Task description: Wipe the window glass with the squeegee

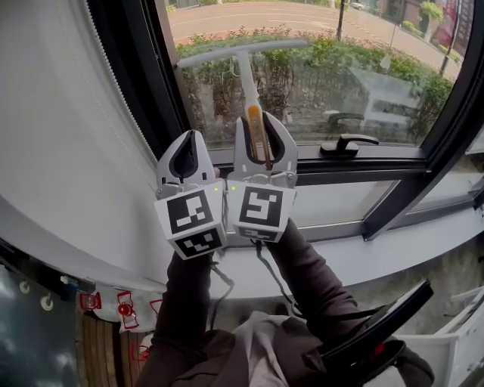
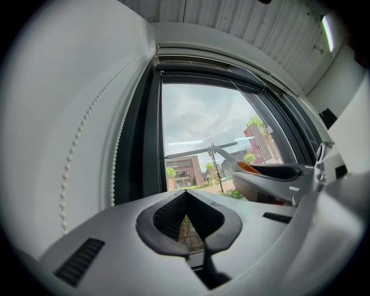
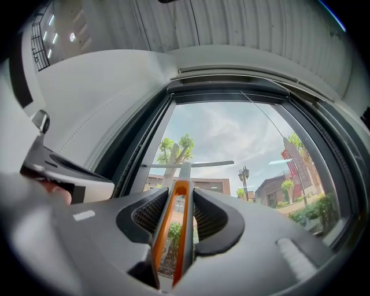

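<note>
- Two dark sleeves reach over a white sill.
- Two grippers sit side by side, each with one marker cube.
- The left gripper has its jaws pressed together on nothing.
- The right gripper clamps the orange handle of the one squeegee, which stands upright with its blade at the glass.
- One black latch sits on the dark frame, right of the grippers.
- Beyond the glass are a hedge and a road.

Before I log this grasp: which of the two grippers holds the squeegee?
The right gripper: its jaws clamp the orange handle of the squeegee. The left gripper beside it is shut on nothing.
</note>
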